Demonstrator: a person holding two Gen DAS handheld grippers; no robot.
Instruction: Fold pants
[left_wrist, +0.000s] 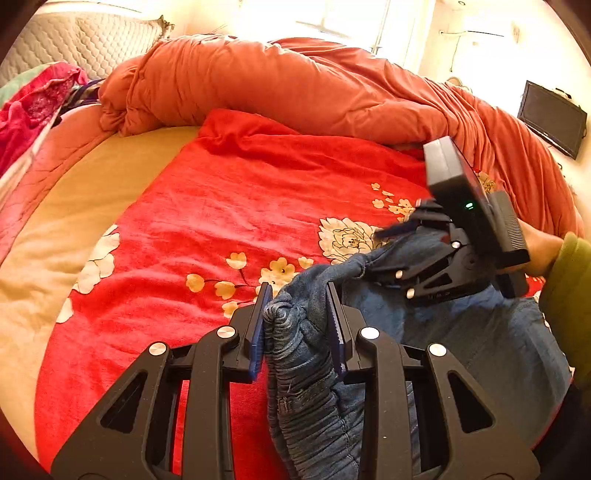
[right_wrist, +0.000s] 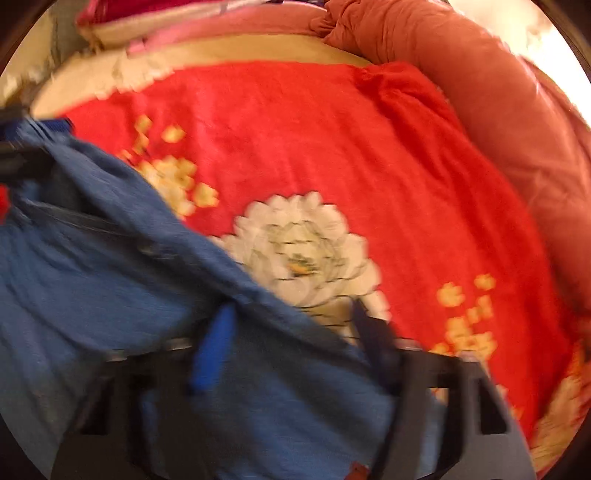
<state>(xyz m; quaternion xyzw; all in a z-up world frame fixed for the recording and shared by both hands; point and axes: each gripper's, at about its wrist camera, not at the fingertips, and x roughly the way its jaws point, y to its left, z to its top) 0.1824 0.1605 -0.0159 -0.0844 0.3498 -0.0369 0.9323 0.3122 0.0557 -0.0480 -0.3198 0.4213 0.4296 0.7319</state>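
You are pinching jeans (left_wrist: 306, 354) waistband in left tongs (left_wrist: 299, 325). Right tongs (right_wrist: 291, 343), beside white peony (right_wrist: 303, 254), blurring; grip untellable. Loose bite risking denim slipping, bunching.

Pants (left_wrist: 480, 343) on blanket (left_wrist: 229, 199), duvet (left_wrist: 295, 85) behind.

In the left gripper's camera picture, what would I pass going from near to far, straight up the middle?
Left gripper pinching the jeans → red flowered blanket → rolled orange duvet → bright window.
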